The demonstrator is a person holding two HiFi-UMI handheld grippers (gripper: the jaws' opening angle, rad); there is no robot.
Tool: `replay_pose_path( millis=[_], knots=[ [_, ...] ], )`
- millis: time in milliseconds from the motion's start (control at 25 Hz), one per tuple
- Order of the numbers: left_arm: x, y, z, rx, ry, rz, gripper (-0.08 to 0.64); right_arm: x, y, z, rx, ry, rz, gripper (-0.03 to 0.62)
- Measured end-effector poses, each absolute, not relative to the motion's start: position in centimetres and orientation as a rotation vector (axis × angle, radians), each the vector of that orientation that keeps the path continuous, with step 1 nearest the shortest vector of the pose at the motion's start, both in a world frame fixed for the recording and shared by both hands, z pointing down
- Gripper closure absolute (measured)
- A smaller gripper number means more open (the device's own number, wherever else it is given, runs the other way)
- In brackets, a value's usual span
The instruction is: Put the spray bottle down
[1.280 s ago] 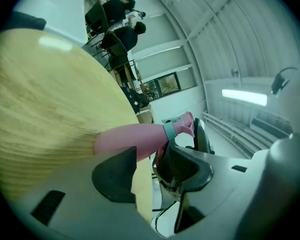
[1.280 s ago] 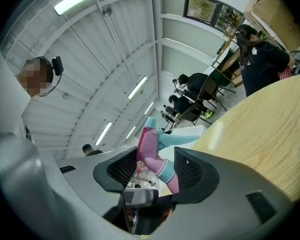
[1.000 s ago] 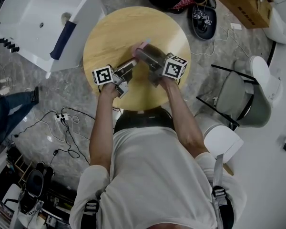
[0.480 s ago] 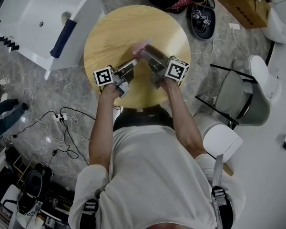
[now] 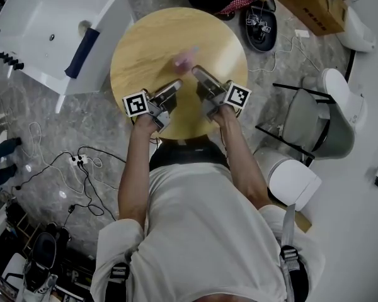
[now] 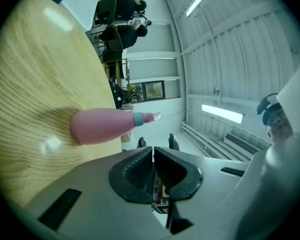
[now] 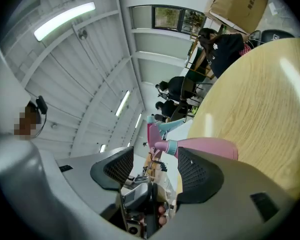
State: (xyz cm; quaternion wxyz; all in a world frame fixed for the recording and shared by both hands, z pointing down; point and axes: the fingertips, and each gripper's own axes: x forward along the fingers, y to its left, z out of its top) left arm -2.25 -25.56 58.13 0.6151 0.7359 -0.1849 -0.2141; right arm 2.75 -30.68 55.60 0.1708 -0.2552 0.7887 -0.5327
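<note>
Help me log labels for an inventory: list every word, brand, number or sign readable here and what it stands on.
No text here can be read.
On the cardboard box: dark print on its side, too blurred to read.
On the spray bottle: plain pink, no label visible.
On the left gripper and right gripper: the cubes bear black-and-white square patterns, no words.
</note>
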Motion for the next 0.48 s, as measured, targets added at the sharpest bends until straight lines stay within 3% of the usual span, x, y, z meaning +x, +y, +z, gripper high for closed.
replay_pose_path(
  millis=[480],
  knots=[
    [-2.0,-21.3,52.1,1.811,-0.331,-0.523,0.543,1.0,-24.7,50.4,-0.668,2.234,-1.529,0.336]
  ],
)
